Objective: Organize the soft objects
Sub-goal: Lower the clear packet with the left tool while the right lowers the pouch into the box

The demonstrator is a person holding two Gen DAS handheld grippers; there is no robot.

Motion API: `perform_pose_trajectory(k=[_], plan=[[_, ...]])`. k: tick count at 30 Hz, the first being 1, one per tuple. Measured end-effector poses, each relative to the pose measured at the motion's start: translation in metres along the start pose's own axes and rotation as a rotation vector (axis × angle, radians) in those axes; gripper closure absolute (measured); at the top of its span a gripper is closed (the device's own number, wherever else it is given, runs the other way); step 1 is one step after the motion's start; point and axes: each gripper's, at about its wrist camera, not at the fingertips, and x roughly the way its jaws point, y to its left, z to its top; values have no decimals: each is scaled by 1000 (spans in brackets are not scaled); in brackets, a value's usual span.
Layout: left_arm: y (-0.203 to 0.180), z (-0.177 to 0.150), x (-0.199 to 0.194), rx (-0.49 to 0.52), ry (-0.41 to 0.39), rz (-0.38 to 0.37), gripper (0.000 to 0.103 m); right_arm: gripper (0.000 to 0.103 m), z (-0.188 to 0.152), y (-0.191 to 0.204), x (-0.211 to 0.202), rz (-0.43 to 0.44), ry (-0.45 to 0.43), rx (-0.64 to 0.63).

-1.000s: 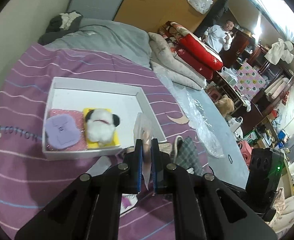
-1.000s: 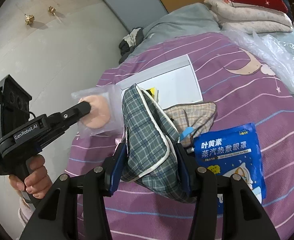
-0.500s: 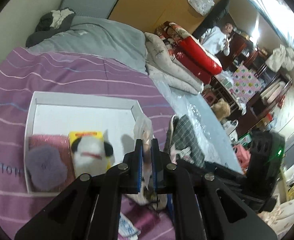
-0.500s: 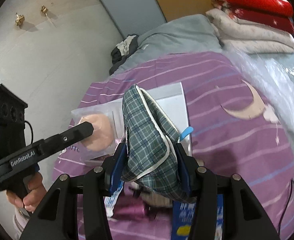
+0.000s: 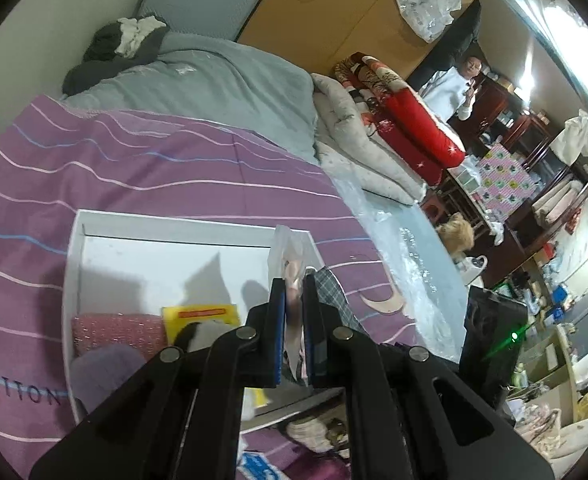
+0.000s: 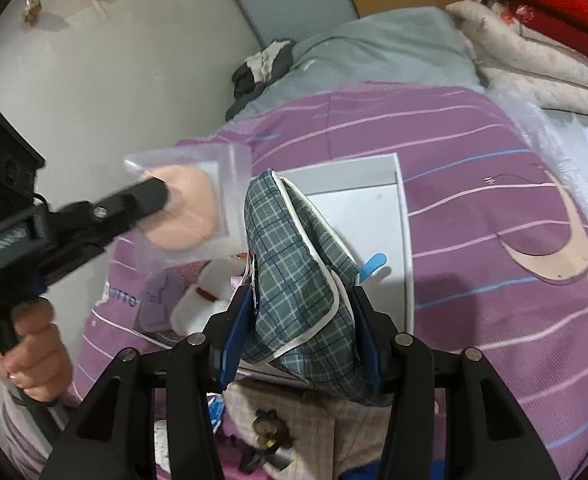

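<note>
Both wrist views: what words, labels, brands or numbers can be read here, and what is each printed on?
"COTTON": on the purple striped bedsheet, beside the white tray.
Red label on the yellow packet in the tray: too blurred to read.
Print on the blue packet at the bottom edge: too little shows.
Label on the left gripper body in the right wrist view: blurred, unreadable.

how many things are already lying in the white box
3: a pink glittery pad at the box's near left, a lilac fuzzy piece in front of it, and a white-and-black plush on a yellow card beside them. The grippers may hide others in the white box.
</note>
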Motion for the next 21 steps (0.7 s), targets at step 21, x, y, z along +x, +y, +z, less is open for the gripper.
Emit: perform_pose_trajectory(k=[21], plan=[[-30, 11, 67, -22, 129, -74, 94, 47, -9, -1, 37, 33, 112, 14]])
